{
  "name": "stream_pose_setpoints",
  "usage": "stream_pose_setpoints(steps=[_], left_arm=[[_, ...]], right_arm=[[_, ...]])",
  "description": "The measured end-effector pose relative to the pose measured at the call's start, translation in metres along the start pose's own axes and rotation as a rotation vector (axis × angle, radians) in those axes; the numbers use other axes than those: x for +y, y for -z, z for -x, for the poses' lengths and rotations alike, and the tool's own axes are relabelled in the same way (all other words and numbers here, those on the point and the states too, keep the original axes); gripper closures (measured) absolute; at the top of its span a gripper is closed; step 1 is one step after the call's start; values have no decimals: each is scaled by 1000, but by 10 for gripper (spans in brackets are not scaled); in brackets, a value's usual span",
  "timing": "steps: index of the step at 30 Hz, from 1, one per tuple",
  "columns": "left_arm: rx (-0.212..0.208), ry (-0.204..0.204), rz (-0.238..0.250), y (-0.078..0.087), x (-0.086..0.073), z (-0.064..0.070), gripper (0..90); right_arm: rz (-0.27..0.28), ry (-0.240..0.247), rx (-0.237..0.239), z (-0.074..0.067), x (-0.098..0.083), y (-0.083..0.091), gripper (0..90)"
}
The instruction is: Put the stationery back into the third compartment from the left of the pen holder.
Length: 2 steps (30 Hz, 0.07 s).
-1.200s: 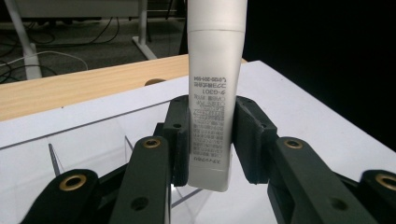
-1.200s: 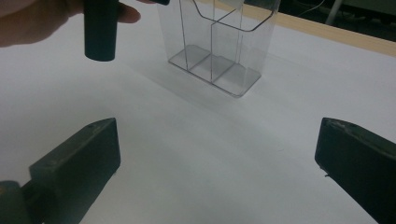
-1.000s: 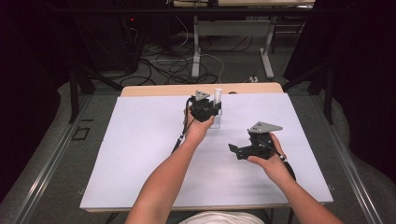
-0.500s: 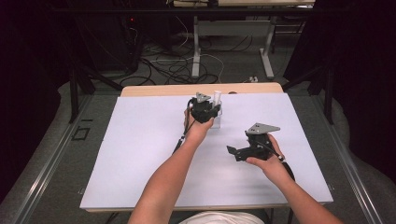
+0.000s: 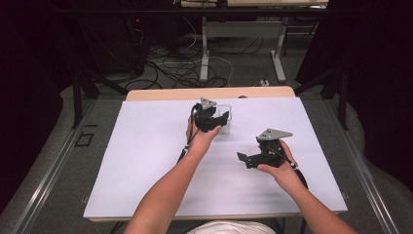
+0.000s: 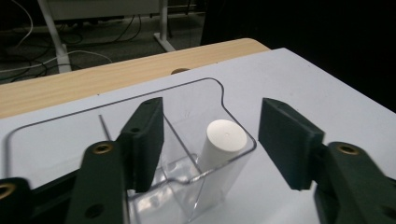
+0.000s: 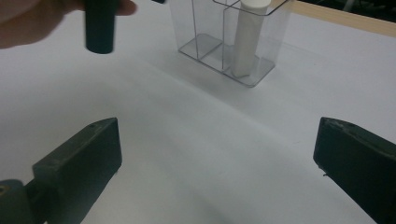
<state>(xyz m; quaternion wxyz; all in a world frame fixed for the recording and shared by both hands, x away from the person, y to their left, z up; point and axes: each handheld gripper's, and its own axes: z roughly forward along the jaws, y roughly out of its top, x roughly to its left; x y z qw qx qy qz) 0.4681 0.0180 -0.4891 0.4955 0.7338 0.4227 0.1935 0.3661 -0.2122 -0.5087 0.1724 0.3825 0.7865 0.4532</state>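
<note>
Dark floor strewn with cables surrounds the white-covered bench [image 5: 146, 161] in the high view. At its far middle a clear divided holder [image 5: 225, 118] stands, and the left claw [image 5: 214, 122] is held right at it, while the right claw [image 5: 242, 159] is kept well apart, nearer the person, so the left hand is plainly the nearer one.

From the left claw view, a white cylinder [image 6: 219, 145] is seen standing nearly upright in the holder's right-hand compartment [image 6: 219, 186], its long axis vertical, directly ahead of and below the jaws. These jaws have just been opening and stand released, with the cylinder's top between them but untouched.

From the right claw view, the cylinder's full height [image 7: 246, 39] and slight lean are shown through the wall of the holder [image 7: 201, 28], which the top-down look hides. The right jaws are spread wide and grasp nothing.
</note>
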Motion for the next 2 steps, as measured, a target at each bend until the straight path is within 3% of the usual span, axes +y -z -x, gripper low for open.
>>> stream_pose_setpoints(steps=[2], left_arm=[[-1, 3, 8, 6, 1, -1, 351]], right_arm=[[12, -9, -8, 2, 0, 0, 7]])
